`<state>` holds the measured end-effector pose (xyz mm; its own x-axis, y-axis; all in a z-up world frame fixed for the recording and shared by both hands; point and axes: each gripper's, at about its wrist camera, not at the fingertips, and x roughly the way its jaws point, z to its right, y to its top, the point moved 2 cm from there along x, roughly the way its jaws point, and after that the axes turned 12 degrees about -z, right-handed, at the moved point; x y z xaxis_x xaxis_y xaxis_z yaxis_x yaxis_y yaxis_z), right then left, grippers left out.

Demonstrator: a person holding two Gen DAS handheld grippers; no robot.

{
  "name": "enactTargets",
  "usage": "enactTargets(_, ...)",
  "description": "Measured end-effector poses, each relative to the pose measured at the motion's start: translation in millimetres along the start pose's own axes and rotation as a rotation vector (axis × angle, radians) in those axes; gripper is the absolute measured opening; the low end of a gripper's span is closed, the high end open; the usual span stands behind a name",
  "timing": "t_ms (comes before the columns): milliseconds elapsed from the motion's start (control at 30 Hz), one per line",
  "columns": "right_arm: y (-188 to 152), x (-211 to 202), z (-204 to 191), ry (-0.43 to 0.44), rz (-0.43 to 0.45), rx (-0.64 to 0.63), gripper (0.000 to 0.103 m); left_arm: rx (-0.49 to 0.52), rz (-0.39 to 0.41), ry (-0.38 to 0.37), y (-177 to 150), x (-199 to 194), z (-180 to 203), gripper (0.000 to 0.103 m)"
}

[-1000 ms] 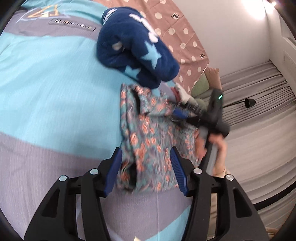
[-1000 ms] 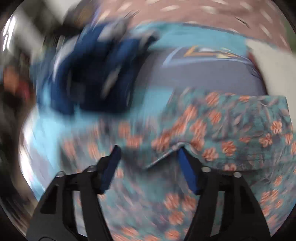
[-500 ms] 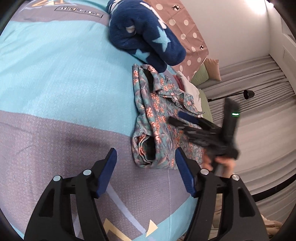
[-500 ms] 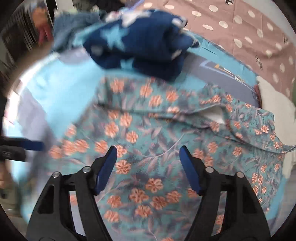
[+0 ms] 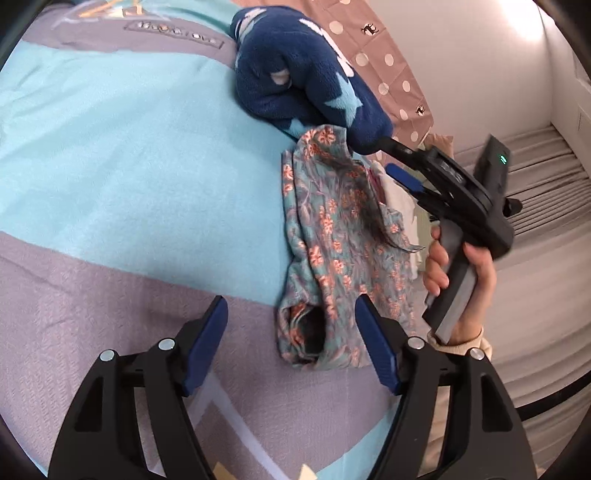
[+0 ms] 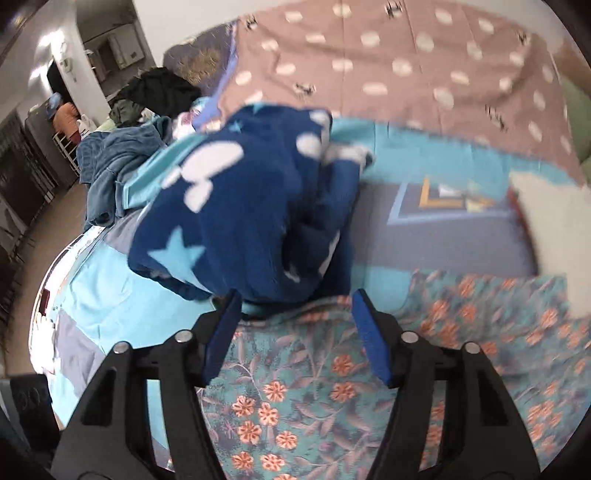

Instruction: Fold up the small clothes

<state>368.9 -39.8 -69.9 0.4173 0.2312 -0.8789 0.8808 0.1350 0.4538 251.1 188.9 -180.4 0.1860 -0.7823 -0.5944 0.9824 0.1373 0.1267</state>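
From the left wrist, the left claw [image 5: 290, 326] gapes over the bed [image 5: 122, 155], the folded floral garment [image 5: 332, 251] just ahead. From the right wrist, the right claw [image 6: 295, 325] spreads empty above it, beside the navy star fleece [image 6: 255, 210].

We see one strip of lettering on the bedspread [image 5: 110, 155], in a small boxed label [image 5: 173, 35] near its far end. It is too blurred for us to read.
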Motion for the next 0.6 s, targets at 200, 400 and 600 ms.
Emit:
enactTargets(200, -47.1, -12.1, 13.5, 0.038, -0.045, -0.013, 0.072, -0.042, -0.132, -0.090, 11.9, 30.1, -2.2, 0.073)
enactTargets(400, -104.8, -22.2, 39.0, 0.142, -0.123, 0.065, 0.074, -0.092, -0.171, -0.205, 29.5, 42.2, -5.4, 0.082)
enactTargets(600, -145.0, -46.6, 49.1, 0.296, -0.135, 0.174, 0.076, -0.026, -0.294, -0.195, 46.3, 72.5, 16.0, 0.082)
